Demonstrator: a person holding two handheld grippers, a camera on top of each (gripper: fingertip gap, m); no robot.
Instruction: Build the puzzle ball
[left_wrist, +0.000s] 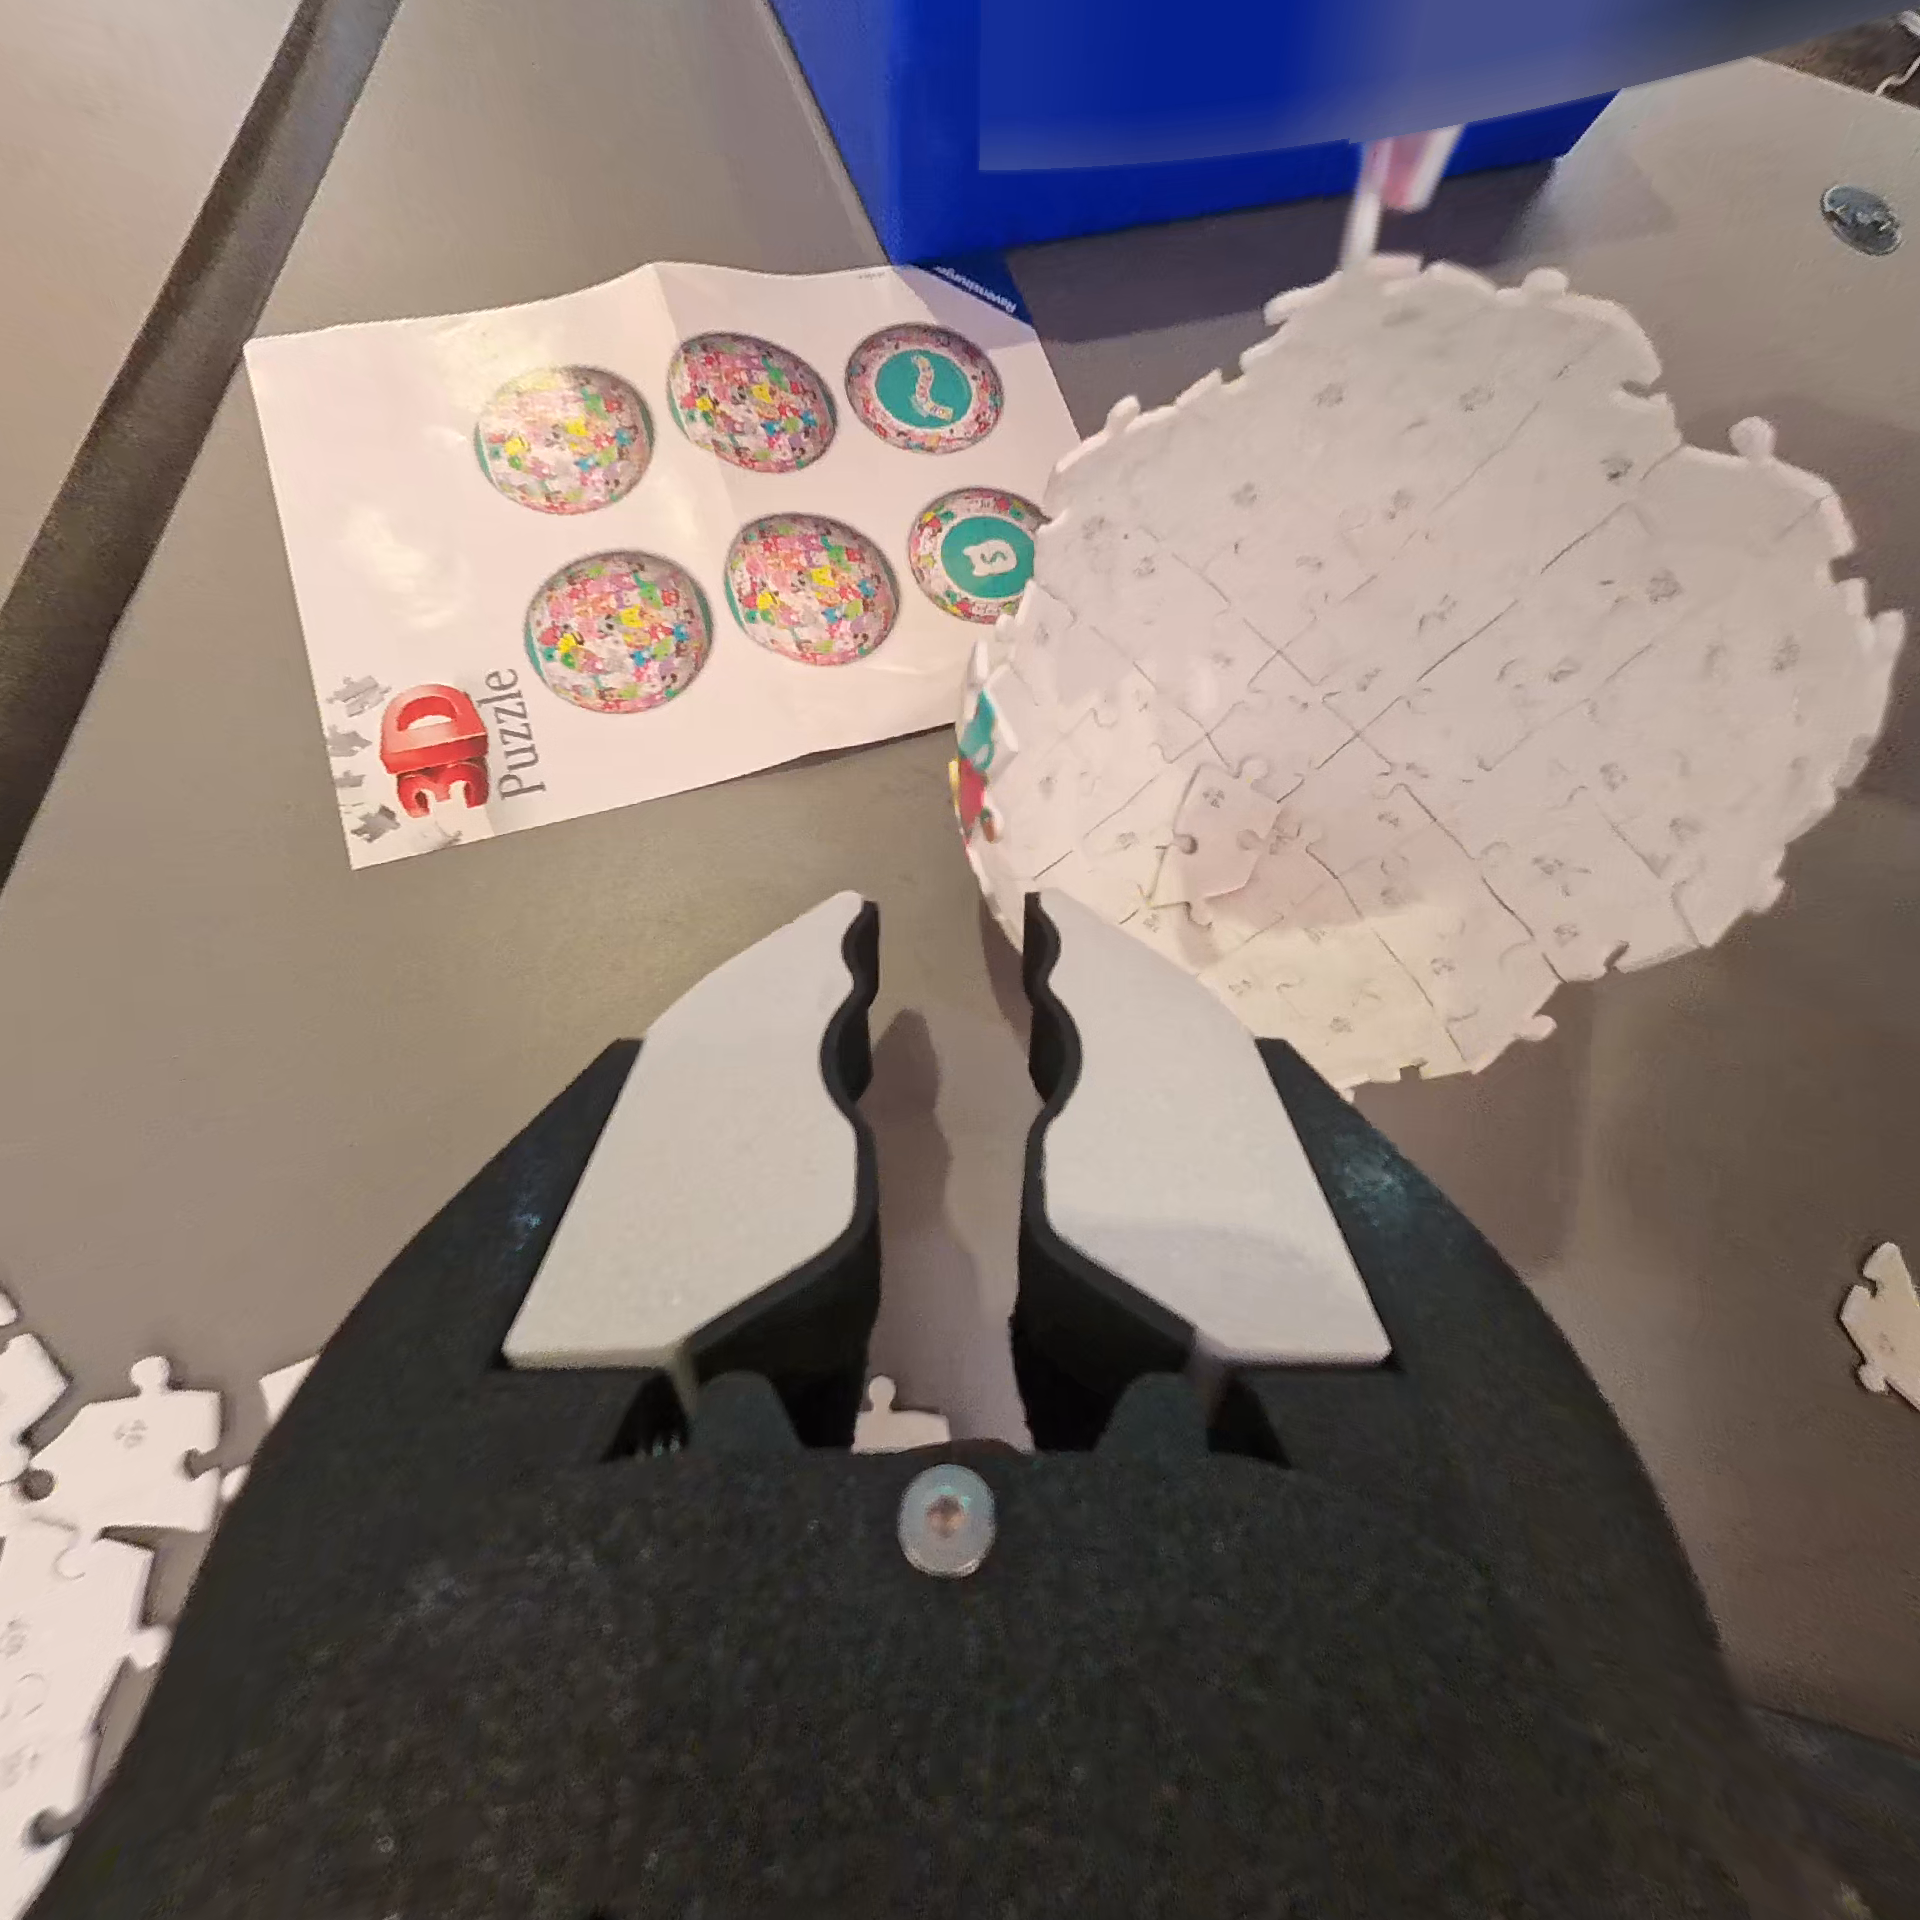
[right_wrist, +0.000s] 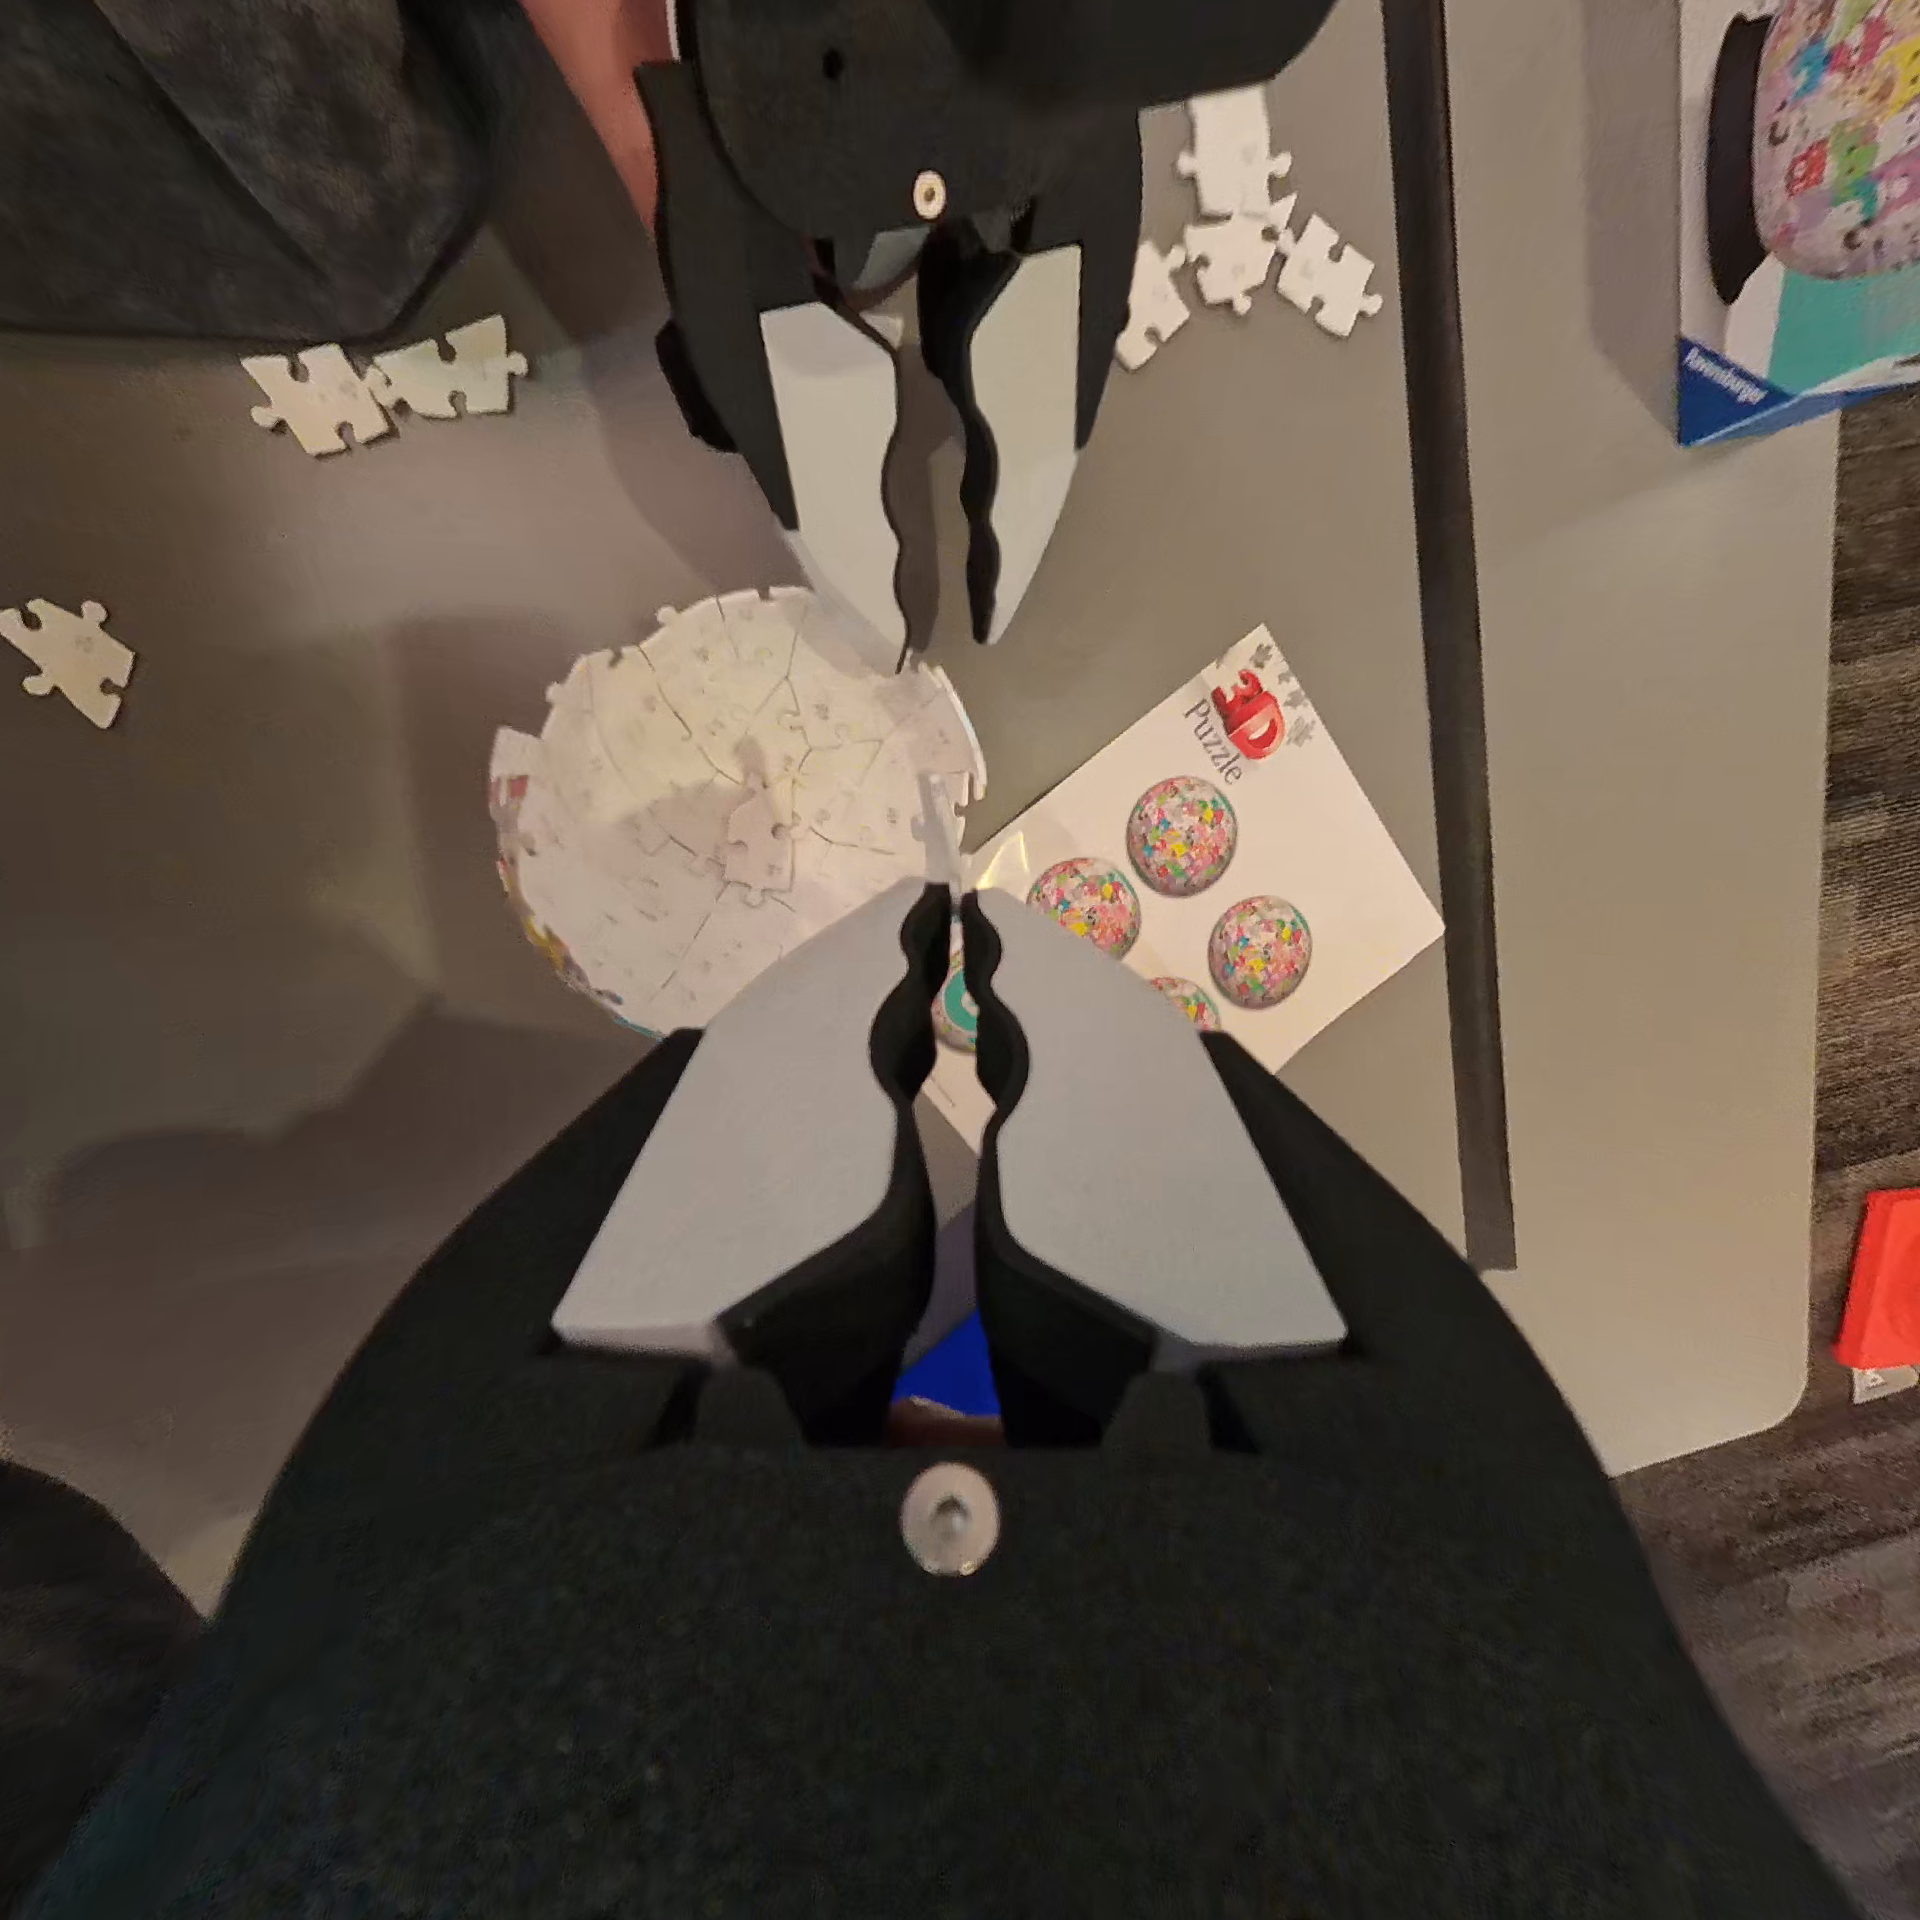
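Beside the white half-built puzzle-ball shell (right_wrist: 717, 831), hollow upward, right gripper (right_wrist: 954, 896) clamps a white piece (right_wrist: 938, 831) lengthwise forward; left gripper (left_wrist: 948, 925) parted, empty.

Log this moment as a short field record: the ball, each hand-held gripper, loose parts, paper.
puzzle ball: half-built white shell, open side up, on the grey table
loose piece in shell: one, lying inside
right hand-held gripper: shut on a piece at the shell's rim
left hand-held gripper: open, empty, beside the shell
spare pieces: scattered on the table
instruction sheet: flat beside the shell
puzzle box: blue, at the table edge
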